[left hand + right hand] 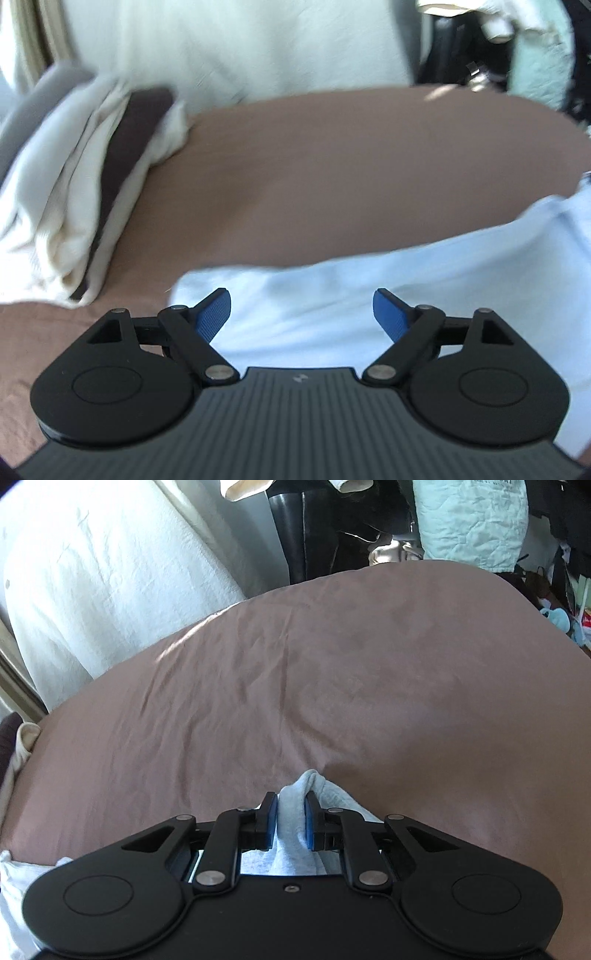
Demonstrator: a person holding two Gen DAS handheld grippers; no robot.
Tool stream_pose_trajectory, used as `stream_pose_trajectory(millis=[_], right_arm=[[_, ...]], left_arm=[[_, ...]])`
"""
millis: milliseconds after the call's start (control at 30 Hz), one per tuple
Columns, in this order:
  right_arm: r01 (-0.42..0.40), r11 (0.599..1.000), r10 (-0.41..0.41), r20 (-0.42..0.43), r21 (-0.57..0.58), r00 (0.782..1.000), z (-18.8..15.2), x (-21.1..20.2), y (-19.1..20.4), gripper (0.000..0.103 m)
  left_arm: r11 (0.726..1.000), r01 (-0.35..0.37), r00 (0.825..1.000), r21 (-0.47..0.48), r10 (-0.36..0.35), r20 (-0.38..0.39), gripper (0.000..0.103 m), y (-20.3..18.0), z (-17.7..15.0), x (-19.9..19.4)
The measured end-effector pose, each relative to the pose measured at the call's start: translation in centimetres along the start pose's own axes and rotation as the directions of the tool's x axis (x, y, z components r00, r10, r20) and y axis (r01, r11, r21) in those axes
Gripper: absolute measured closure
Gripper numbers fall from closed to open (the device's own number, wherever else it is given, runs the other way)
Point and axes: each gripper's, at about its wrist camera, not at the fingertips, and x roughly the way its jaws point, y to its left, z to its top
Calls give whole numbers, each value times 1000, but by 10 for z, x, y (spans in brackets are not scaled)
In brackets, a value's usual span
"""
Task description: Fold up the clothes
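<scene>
A pale blue garment (369, 288) lies on the brown bed sheet (332, 177), spreading from the middle to the right edge of the left wrist view. My left gripper (302, 312) hovers over its left part with both blue pads wide apart and nothing between them. In the right wrist view my right gripper (290, 821) is shut on a bunched fold of the same pale blue garment (291, 812), which bulges out above the pads. The rest of the cloth is hidden under the gripper body.
A pile of cream and dark brown clothes (92, 177) lies on the left of the bed. A white curtain (92, 583) hangs behind the bed (332, 686). Dark bags and a mint quilted item (469, 520) stand beyond the far edge.
</scene>
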Motion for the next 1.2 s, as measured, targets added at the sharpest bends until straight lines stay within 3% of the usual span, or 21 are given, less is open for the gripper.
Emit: stream_pose_trajectory(millis=[67, 133, 267, 300, 333, 367, 400, 433, 500, 567, 667, 733, 833, 867, 900, 933, 967, 1000, 1133, 1200], right_arm=[[6, 1000, -6, 7, -7, 1000, 1, -2, 1, 89], [10, 1000, -10, 34, -1, 999, 0, -6, 1, 91], [46, 997, -42, 59, -63, 997, -1, -8, 11, 92], [52, 996, -47, 59, -70, 997, -1, -7, 12, 92], [52, 996, -48, 55, -72, 997, -1, -6, 12, 92], [51, 996, -48, 54, -72, 997, -2, -5, 11, 93], [51, 996, -47, 56, -70, 997, -2, -6, 10, 95], [51, 997, -46, 64, -66, 997, -2, -7, 9, 97], [51, 997, -46, 95, -57, 994, -4, -15, 7, 99], [70, 995, -58, 150, -76, 987, -5, -23, 9, 99], [217, 968, -177, 265, -130, 948, -5, -28, 15, 103], [190, 980, -173, 232, -56, 957, -4, -27, -1, 103], [49, 978, -80, 152, 202, 985, -9, -41, -41, 93], [14, 966, -53, 143, 260, 988, -10, -49, -51, 92], [-3, 963, -41, 158, 269, 987, -11, -60, -53, 84], [-26, 959, -23, 172, 281, 985, -13, -72, -55, 79], [-59, 953, 4, 182, 298, 983, -18, -85, -57, 59], [-91, 945, 30, 193, 313, 981, -24, -97, -58, 47], [-185, 913, 139, 149, 364, 979, -53, -127, -55, 46], [-195, 907, 163, 115, 374, 980, -68, -139, -53, 45]], left_arm=[[998, 14, 999, -57, -16, -49, 16, 25, -2, 19], [993, 25, 995, -114, -36, -96, 7, 50, -5, 37], [977, 68, 995, -200, -82, -61, 2, 63, 2, 52], [975, 73, 995, -208, -84, -45, 11, 63, 4, 55], [976, 62, 997, -210, -72, -39, 35, 62, 6, 57], [979, 34, 998, -200, -42, -36, 47, 58, 9, 56], [981, 14, 999, -193, -19, -27, 80, 53, 10, 52], [982, 2, 1000, -189, -4, -14, 87, 47, 10, 45], [980, -58, 998, -190, 61, 8, 89, 36, 12, 37], [972, -126, 991, -196, 134, 29, 88, 25, 14, 29], [950, -226, 972, -215, 235, 18, 87, 12, 15, 29], [928, -292, 955, -230, 296, -14, 67, 5, 14, 35], [903, -391, 918, -178, 395, -12, 60, -10, 10, 17], [892, -423, 904, -158, 428, -8, 52, -15, 9, 10], [898, -408, 911, -165, 413, -4, 41, -17, 5, -1], [913, -362, 929, -188, 369, 1, 36, -17, 1, -14], [923, -327, 942, -205, 335, 4, 34, -15, -5, -26], [929, -299, 952, -217, 307, 6, 30, -11, -12, -39], [965, -139, 990, -220, 140, -11, 23, -8, -46, -75], [976, -58, 998, -209, 52, -32, 23, -9, -65, -86]])
